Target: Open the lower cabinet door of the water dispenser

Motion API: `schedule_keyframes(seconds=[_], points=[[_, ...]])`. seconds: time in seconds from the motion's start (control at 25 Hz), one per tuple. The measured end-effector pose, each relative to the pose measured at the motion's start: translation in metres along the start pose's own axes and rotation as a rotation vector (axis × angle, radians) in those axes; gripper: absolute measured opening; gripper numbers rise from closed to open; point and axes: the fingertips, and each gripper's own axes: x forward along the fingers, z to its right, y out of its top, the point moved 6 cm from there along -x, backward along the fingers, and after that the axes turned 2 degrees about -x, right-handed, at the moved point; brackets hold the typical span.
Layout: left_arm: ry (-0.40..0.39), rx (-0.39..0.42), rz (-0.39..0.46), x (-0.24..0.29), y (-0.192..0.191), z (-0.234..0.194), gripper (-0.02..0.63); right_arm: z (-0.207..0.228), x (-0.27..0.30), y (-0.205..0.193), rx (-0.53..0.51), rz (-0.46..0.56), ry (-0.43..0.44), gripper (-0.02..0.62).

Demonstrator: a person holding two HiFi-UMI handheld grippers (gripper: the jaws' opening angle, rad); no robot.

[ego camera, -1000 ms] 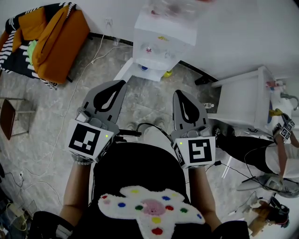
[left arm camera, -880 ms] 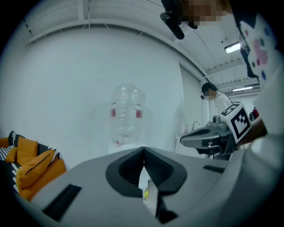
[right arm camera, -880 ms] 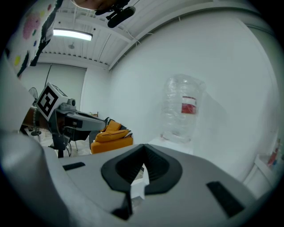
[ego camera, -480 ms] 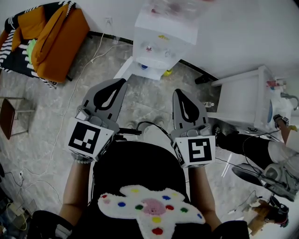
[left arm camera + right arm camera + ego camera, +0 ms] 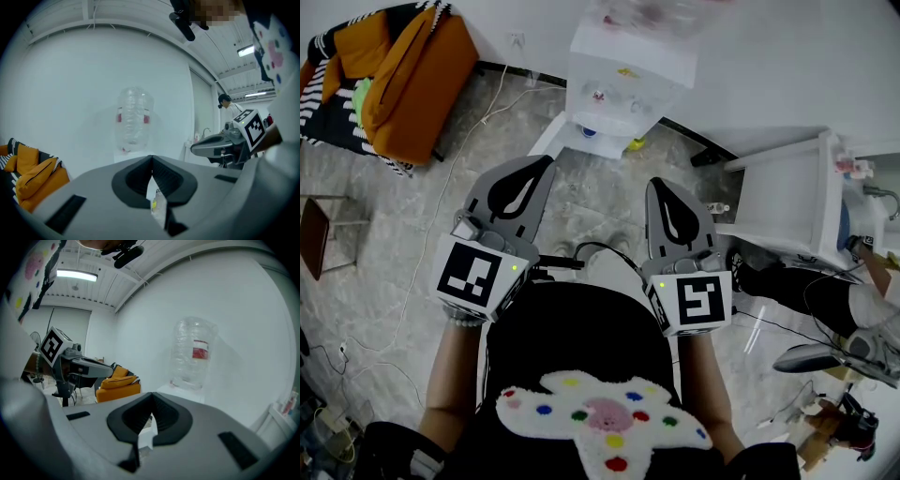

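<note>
Water dispenser (image 5: 619,94) stands white under clear bottle (image 5: 193,355).

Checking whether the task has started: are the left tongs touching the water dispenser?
Apart. The left gripper view shows the water dispenser standing well beyond the shut tips of the left tongs, over by the wall.

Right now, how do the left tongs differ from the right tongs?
The left tongs slant toward the right tongs, which point nearly straight ahead. The left tongs sit nearer the orange sofa, the right tongs nearer the white table. Both are shut, empty, short of the water dispenser.
</note>
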Motion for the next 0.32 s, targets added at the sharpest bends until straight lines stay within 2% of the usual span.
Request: schedule_keyframes(seconds=[0.32], points=[[-0.002,0.006,-0.002,-0.0003,-0.0002,-0.0014,0.014,-0.0013,0.0013,0.0003,-0.003,-0.005,0.005,0.002]])
